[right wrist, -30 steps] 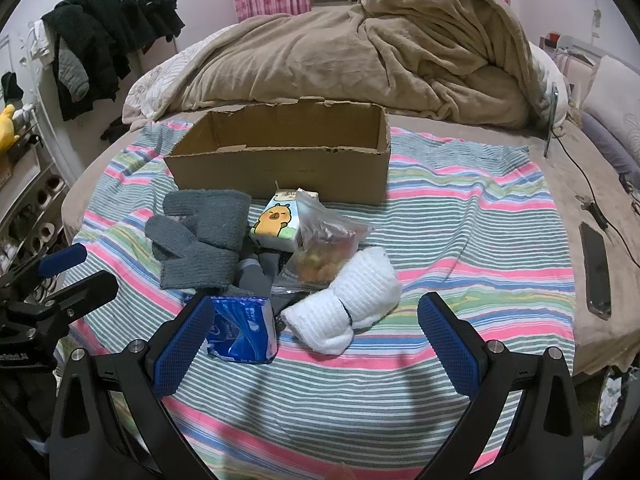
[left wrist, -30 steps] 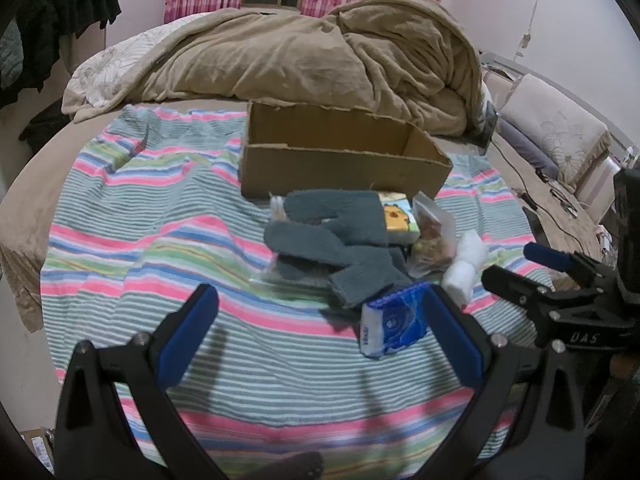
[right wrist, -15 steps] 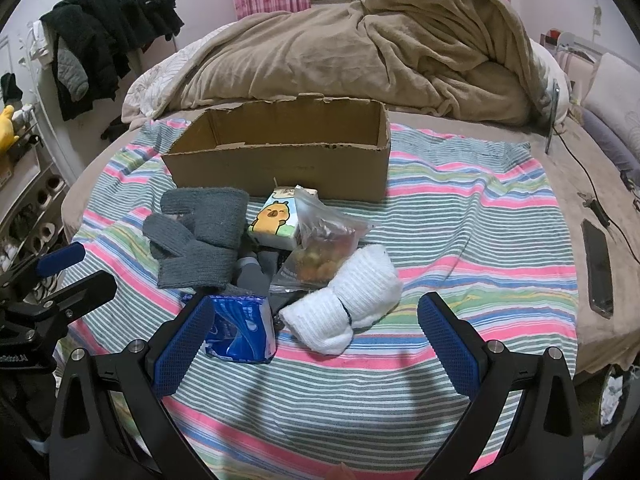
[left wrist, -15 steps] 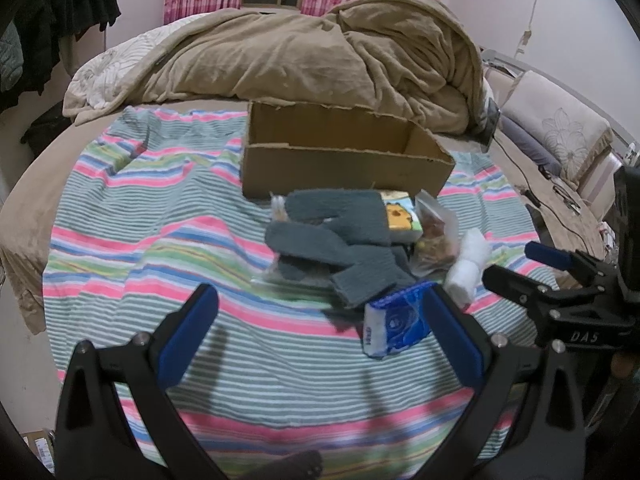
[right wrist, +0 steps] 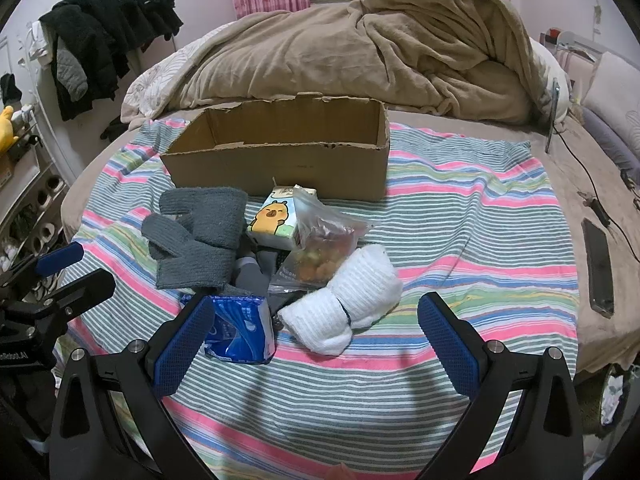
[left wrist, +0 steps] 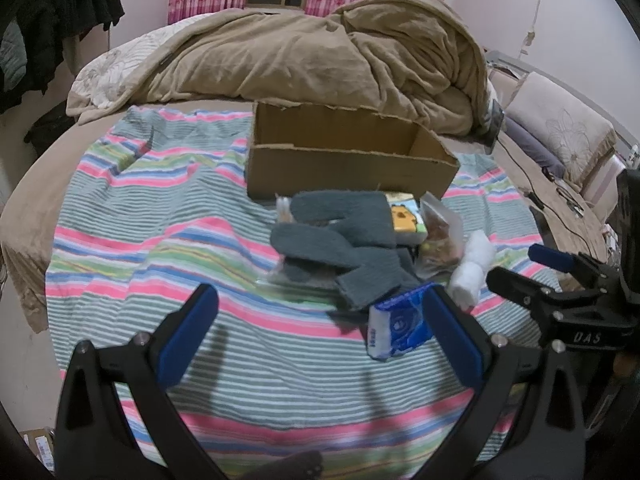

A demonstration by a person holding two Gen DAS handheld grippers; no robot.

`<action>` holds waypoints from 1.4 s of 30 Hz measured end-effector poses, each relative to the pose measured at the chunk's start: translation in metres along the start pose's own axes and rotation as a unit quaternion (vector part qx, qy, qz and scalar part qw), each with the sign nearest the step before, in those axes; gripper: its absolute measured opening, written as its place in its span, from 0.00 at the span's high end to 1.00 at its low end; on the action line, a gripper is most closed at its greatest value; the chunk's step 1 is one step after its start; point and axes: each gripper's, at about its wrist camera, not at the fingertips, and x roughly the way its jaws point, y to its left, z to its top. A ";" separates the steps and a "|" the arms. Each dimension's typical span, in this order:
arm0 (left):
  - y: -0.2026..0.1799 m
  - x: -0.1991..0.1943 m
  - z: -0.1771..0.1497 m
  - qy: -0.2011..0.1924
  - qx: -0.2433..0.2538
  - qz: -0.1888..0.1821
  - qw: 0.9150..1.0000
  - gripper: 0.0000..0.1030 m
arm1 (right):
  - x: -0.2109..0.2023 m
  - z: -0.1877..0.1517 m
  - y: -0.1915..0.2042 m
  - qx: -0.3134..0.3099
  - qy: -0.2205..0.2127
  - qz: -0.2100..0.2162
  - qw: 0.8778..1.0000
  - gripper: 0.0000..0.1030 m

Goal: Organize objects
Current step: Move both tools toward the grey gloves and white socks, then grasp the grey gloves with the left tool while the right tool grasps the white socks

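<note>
An open, empty cardboard box [right wrist: 280,164] stands on the striped cloth [right wrist: 460,216], also in the left wrist view [left wrist: 344,168]. In front of it lies a pile: grey knit gloves [right wrist: 200,236] [left wrist: 340,240], a capybara carton [right wrist: 276,218], a clear snack bag [right wrist: 324,248], a rolled white sock [right wrist: 348,308] [left wrist: 472,268] and a blue tissue pack [right wrist: 236,332] [left wrist: 400,326]. My left gripper [left wrist: 320,336] is open and empty, short of the pile. My right gripper [right wrist: 316,344] is open and empty, just before the sock and tissue pack.
A rumpled tan duvet [right wrist: 380,52] lies behind the box. A phone [right wrist: 598,264] and cables lie at the bed's right edge. Dark clothes [right wrist: 104,40] hang at the left. The striped cloth covers the near part of the bed.
Both grippers have crept slightly forward toward the pile. Nothing on the bed has moved; both stay open.
</note>
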 end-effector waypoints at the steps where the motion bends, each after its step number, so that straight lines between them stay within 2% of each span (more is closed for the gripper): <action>1: 0.000 0.000 0.000 0.000 0.000 0.000 1.000 0.00 | 0.000 0.000 0.000 0.000 0.000 0.000 1.000 0.00; 11: 0.000 0.003 0.002 0.000 -0.005 -0.012 1.000 0.01 | 0.000 0.000 -0.002 0.001 0.001 0.000 1.000 0.00; 18: -0.007 0.008 0.007 0.001 0.009 -0.013 1.000 0.01 | 0.002 0.003 -0.007 0.002 0.000 -0.004 1.000 0.00; 30: -0.015 0.043 0.021 0.009 0.019 -0.028 0.999 0.01 | 0.012 0.013 -0.025 0.006 -0.005 -0.024 1.000 0.00; 36: -0.017 0.068 0.025 0.016 0.024 -0.026 0.999 0.01 | 0.034 0.015 -0.035 0.014 0.012 -0.018 1.000 0.00; 42: -0.026 0.094 0.021 0.036 0.046 -0.018 0.998 0.01 | 0.057 0.009 -0.036 0.013 0.048 -0.022 0.999 0.06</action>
